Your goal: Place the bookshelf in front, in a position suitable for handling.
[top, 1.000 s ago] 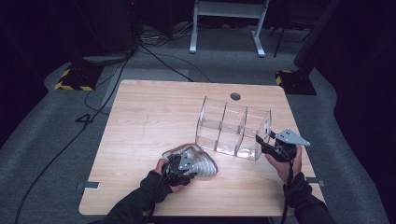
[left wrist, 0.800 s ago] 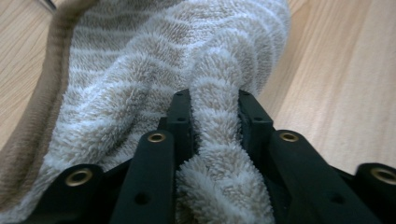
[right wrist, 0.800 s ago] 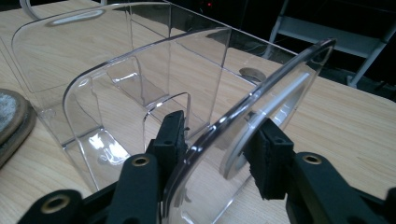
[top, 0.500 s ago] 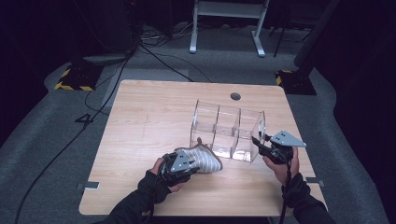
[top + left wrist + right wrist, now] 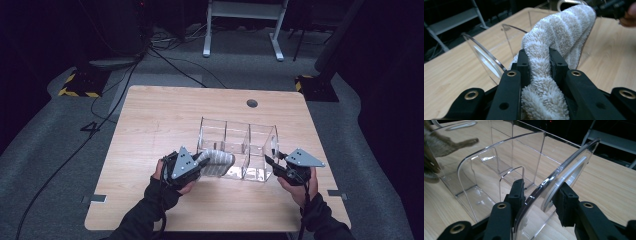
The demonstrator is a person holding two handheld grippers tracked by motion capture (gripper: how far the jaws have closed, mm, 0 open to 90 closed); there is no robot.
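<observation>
Left claw (image 5: pixel 200 162) clamped on the rolled towel (image 5: pixel 216 162), its length pointing ahead over the organizer (image 5: pixel 235 132); right claw (image 5: pixel 269 161) straddles its end wall.

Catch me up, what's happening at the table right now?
A person works with two handheld grippers. The left gripper is clamped on a striped fluffy towel, holding it at the clear three-compartment organizer. The right gripper straddles the organizer's end wall; whether its pads press on it is unclear.
</observation>
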